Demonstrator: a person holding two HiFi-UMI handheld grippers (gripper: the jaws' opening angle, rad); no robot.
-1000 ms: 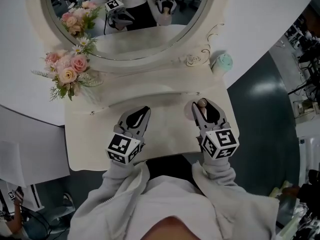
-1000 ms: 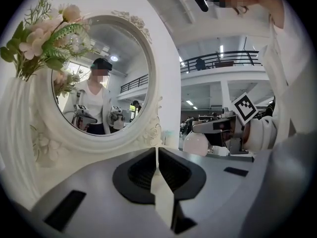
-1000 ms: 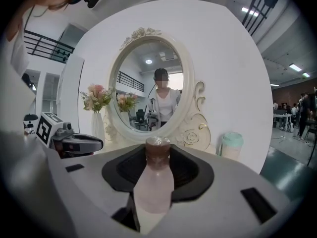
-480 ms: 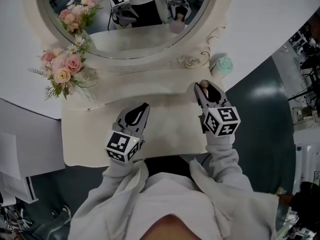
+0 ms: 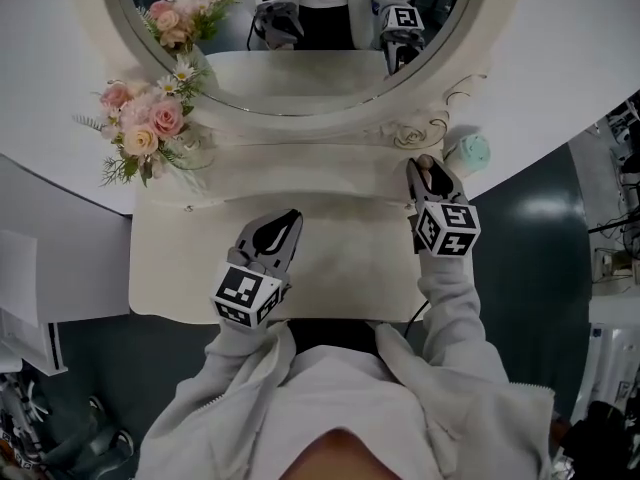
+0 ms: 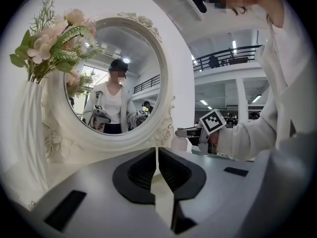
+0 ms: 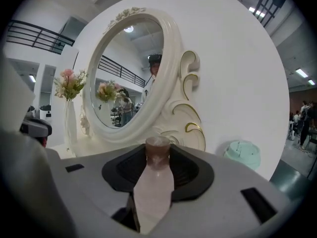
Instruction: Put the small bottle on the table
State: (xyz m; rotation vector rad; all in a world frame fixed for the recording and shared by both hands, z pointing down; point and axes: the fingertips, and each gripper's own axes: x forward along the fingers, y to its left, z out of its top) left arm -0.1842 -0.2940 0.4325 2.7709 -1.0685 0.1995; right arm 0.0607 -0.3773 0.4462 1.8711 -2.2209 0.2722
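Note:
The small bottle (image 7: 153,182), pale pink with a brown cap (image 5: 424,161), stands upright between the jaws of my right gripper (image 5: 427,170), which is shut on its body. That gripper hovers over the back right corner of the cream dressing table (image 5: 340,263), close to the mirror's carved frame (image 5: 410,133). My left gripper (image 5: 283,226) rests low over the table's front left part. Its jaws are shut with nothing between them (image 6: 157,165).
A big oval mirror (image 5: 300,28) rises behind the table. A white vase of pink flowers (image 5: 150,128) stands at the back left. A mint green round lidded box (image 5: 470,151) sits off the table's back right corner, beside the wall.
My right gripper has carried the bottle away from me, toward the back right corner by the mirror frame. The left gripper has stayed where it was.

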